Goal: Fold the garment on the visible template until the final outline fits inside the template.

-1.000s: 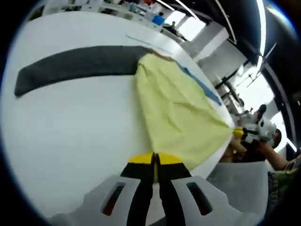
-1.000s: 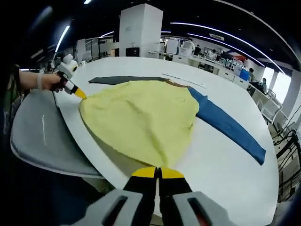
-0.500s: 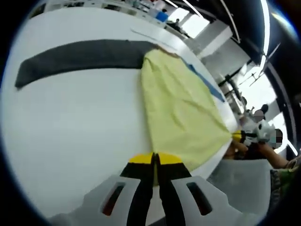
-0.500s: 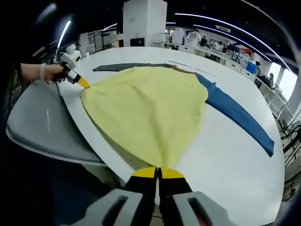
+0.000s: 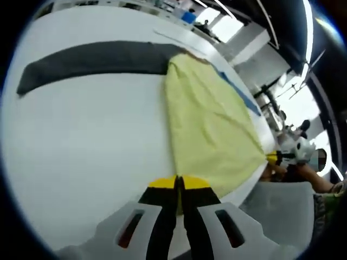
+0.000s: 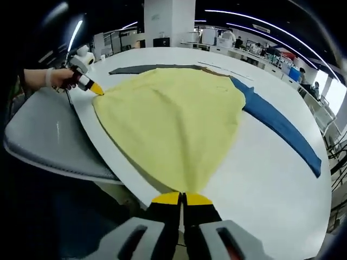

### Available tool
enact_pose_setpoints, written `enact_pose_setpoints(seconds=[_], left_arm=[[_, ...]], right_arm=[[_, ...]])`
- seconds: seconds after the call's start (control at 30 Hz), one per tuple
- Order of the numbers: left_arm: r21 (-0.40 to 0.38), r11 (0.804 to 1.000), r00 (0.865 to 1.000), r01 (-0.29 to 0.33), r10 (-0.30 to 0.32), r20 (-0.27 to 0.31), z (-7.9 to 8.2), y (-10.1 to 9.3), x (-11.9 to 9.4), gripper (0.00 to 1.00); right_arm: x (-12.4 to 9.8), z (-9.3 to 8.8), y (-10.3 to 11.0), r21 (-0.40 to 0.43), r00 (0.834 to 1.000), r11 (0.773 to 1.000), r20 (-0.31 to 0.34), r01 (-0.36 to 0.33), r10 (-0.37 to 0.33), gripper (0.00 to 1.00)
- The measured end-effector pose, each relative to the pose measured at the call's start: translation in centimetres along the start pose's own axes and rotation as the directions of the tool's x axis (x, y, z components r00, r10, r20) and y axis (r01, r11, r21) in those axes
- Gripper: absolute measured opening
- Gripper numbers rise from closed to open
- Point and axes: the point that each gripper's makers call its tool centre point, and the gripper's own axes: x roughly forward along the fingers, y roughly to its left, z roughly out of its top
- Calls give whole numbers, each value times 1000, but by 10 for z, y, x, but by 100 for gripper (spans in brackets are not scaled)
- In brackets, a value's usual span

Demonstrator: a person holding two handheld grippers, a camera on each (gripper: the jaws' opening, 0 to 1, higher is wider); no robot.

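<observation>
Garment (image 6: 173,116) spread flat on the white table (image 6: 271,179): a yellow body with one dark grey sleeve (image 5: 87,58) and one blue sleeve (image 6: 282,127), lying close to the table's near edge. In the right gripper view the yellow panel runs from the near edge toward the table's middle, the collar (image 6: 209,69) at its far end; the blue sleeve stretches along the table toward the right edge, and the grey sleeve reaches away at the far side. A thin pale line on the tabletop beyond the collar may be part of the template, though it is too faint to be sure.

Right gripper (image 6: 182,198) has its yellow-tipped jaws pressed together on the lower corner of the yellow hem, right at the table's near edge. Left gripper (image 5: 178,182) likewise has its jaws together, pinching the other hem corner at the edge; the same tool appears in the right gripper view (image 6: 96,89), held by a hand (image 6: 58,78) with its yellow tip touching the cloth. In the left gripper view the right gripper (image 5: 274,157) sits at the far hem corner.

A grey chair seat (image 6: 49,141) stands just beside the table's near edge. Desks and ceiling lights fill the room beyond.
</observation>
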Motion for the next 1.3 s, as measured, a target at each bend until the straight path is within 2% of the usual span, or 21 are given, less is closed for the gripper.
enact_pose_setpoints(seconds=[0.2, 0.47, 0.57, 0.67, 0.77, 0.9, 0.97, 1.07, 1.17, 1.3], left_arm=[[-7, 1000, 1000, 3, -3, 5, -1, 1, 1, 0], [31, 999, 1000, 21, -21, 18, -3, -2, 1, 0], [19, 999, 998, 41, -42, 42, -3, -4, -2, 4], [43, 999, 998, 33, -36, 58, 0, -3, -6, 9], [54, 998, 996, 27, -31, 84, 7, -2, -12, 18], [95, 995, 993, 33, -44, 112, 16, -6, -18, 25], [142, 990, 990, 23, -42, 133, 22, -6, -20, 33], [165, 986, 988, 21, -46, 147, 26, -9, -22, 44], [220, 975, 984, 18, -57, 170, 32, -13, -24, 53], [280, 960, 979, 13, -68, 190, 37, -18, -27, 66]], right_arm=[[2, -2, 1, 8, 1000, 1000, -3, -6, 6, 0], [2, -2, 1, 64, 1000, 998, -1, -22, 22, 0], [1, -1, 2, 87, 1000, 996, 4, -25, 24, 0], [0, 1, 4, 126, 999, 991, 20, -40, 38, 5], [-4, 2, 3, 135, 999, 990, 34, -35, 30, 11], [-11, 7, -1, 156, 998, 987, 66, -32, 21, 20], [-14, 10, -2, 173, 995, 984, 93, -36, 20, 25], [-18, 15, -7, 199, 992, 979, 126, -36, 11, 32], [-21, 21, -13, 250, 987, 968, 159, -33, -7, 41], [-26, 30, -24, 276, 977, 961, 210, -25, -35, 53]])
